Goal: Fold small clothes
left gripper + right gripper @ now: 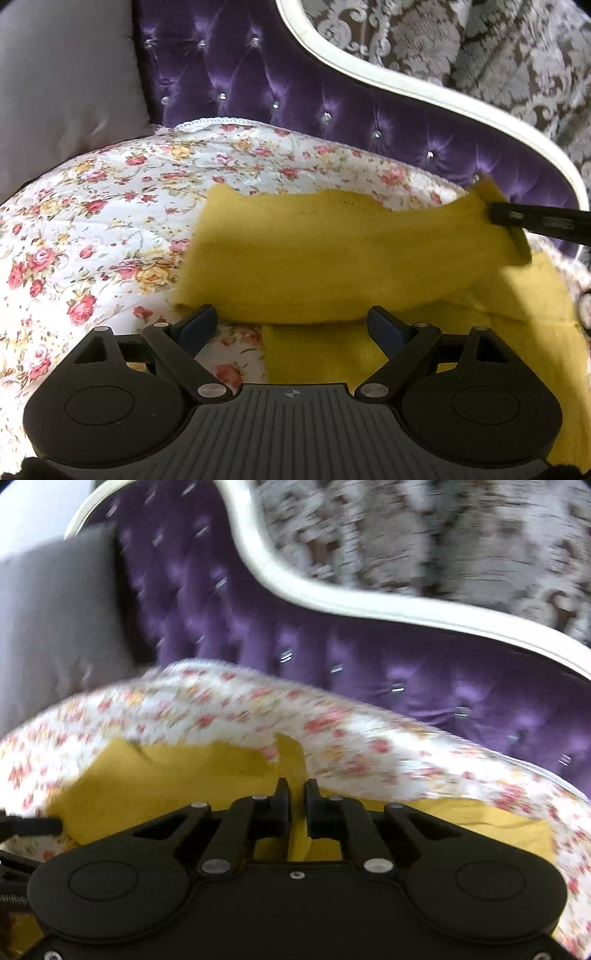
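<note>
With the right hand-held gripper (pixel 297 794) clamped on the yellow garment (pixel 332 258) lying on the floral bedspread (pixel 110 221), carry that edge across evenly while the left hand-held gripper (pixel 291 325), fingers apart, steadies the fold.

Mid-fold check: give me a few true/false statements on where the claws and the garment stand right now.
1. The right claw is shut on the yellow garment. True.
2. The left claw is clamped on the garment. False: its jaws stand wide open, holding nothing.
3. The garment lies on a floral quilt. True.
4. The headboard behind is plain green. False: it is tufted purple with a white frame.
5. The garment is red. False: it is yellow.
</note>
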The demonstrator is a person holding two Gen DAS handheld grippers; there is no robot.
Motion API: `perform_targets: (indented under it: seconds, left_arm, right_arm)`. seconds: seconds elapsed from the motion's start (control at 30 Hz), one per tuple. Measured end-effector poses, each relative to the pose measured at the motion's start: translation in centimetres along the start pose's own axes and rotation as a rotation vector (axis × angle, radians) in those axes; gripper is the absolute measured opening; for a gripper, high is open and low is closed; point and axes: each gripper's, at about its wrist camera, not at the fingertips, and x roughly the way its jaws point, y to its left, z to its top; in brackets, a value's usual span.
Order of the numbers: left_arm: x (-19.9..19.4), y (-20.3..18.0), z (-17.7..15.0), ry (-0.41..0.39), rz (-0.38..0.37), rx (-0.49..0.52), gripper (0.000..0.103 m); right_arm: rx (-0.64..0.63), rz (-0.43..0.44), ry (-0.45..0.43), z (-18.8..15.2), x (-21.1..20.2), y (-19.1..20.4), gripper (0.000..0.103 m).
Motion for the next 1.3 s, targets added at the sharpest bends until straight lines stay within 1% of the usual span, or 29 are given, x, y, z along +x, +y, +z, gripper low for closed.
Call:
perform_targets:
  seconds: [0.07, 0.13, 0.2, 0.27, 0.33, 0.37, 0.4, 0.43, 0.5, 0.53, 0.6, 0.67, 0.73, 0.83, 0.93, 0.97, 1.0, 1.03, 1.1, 1.13, 1.23, 1.3]
  left_arm:
    - [-0.4, 0.1, 0.0, -0.002, -0.004, -0.005, 0.089]
    - [-0.7, 0.0, -0.2, 0.003, -0.01, 0.003, 0.089]
    - [-1.1, -0.2, -0.4, 0.008, -0.016, 0.02, 0.089]
    - [-1.3, -0.5, -0.6, 0.015, -0.018, 0.035, 0.089]
    - [-1.5, -0.9, -0.8, 0.018, -0.017, 0.057, 0.089]
    - [-1.7, -1.1, -0.8, 0.019, -0.018, 0.07, 0.089]
    - [-1.8, -1.4, -0.9, 0.016, -0.018, 0.082, 0.089]
    - [-1.9, -1.6, -1.0, 0.014, -0.017, 0.092, 0.089]
    - [-2.0, -1.8, -1.0, 0.013, -0.023, 0.103, 0.089]
    - [-1.9, -1.8, -1.1, 0.017, -0.024, 0.105, 0.089]
    - [-1.7, -1.8, -1.1, 0.031, -0.023, 0.105, 0.089]
    - [-1.5, -1.6, -1.1, 0.038, -0.025, 0.095, 0.089]
    - [-1.5, -1.4, -1.1, 0.041, -0.027, 0.084, 0.089]
    - [-1.4, -1.3, -1.1, 0.043, -0.03, 0.08, 0.089]
    - [-1.5, -1.3, -1.1, 0.045, -0.029, 0.081, 0.089]
    - [-1.5, -1.4, -1.1, 0.046, -0.028, 0.082, 0.089]
    - [-1.4, -1.4, -1.1, 0.047, -0.027, 0.083, 0.089]
    - [-1.4, -1.4, -1.1, 0.048, -0.026, 0.084, 0.089]
    - [-1.4, -1.5, -1.1, 0.049, -0.025, 0.085, 0.089]
    - [-1.4, -1.5, -1.1, 0.048, -0.025, 0.084, 0.089]
    - [-1.4, -1.4, -1.1, 0.047, -0.027, 0.081, 0.089]
    - [-1.3, -1.4, -1.1, 0.05, -0.025, 0.084, 0.089]
  right_arm:
    - [0.047, -0.033, -0.015, -0.5, -1.5, -2.2, 0.009]
    - [0.101, -0.057, -0.007, -1.3, -2.6, -4.5, 0.009]
    - [0.159, -0.073, 0.021, -3.0, -3.4, -6.8, 0.009]
    - [0.186, -0.089, 0.068, -4.9, -3.5, -8.5, 0.009]
    - [0.211, -0.099, 0.112, -6.7, -3.4, -9.6, 0.01]
    - [0.229, -0.091, 0.123, -7.4, -3.5, -10.1, 0.011]
    - [0.245, -0.08, 0.121, -7.9, -3.6, -10.4, 0.019]
    - [0.255, -0.068, 0.109, -8.1, -3.8, -10.6, 0.022]
    - [0.267, -0.024, 0.086, -8.0, -3.7, -10.5, 0.023]
    - [0.277, 0.004, 0.074, -7.7, -3.4, -10.5, 0.028]
    - [0.289, 0.063, 0.05, -7.0, -2.5, -10.4, 0.055]
    - [0.276, 0.101, 0.047, -6.2, -1.0, -10.1, 0.062]
    - [0.259, 0.116, 0.053, -5.9, 0.4, -10.0, 0.062]
    - [0.232, 0.112, 0.075, -5.6, 2.6, -9.7, 0.062]
    - [0.224, 0.114, 0.094, -5.9, 3.5, -9.4, 0.062]
    - [0.215, 0.112, 0.097, -5.9, 3.6, -9.1, 0.057]
    - [0.202, 0.111, 0.096, -5.9, 3.6, -8.8, 0.036]
    - [0.195, 0.109, 0.099, -5.8, 3.5, -8.6, 0.02]
    - [0.189, 0.13, 0.103, -5.5, 3.4, -8.2, 0.014]
    - [0.179, 0.14, 0.086, -5.3, 2.9, -7.8, 0.014]
    - [0.162, 0.156, -0.006, -3.8, 0.4, -7.2, 0.013]
    - [0.165, 0.14, -0.076, -2.6, -2.0, -7.7, 0.013]
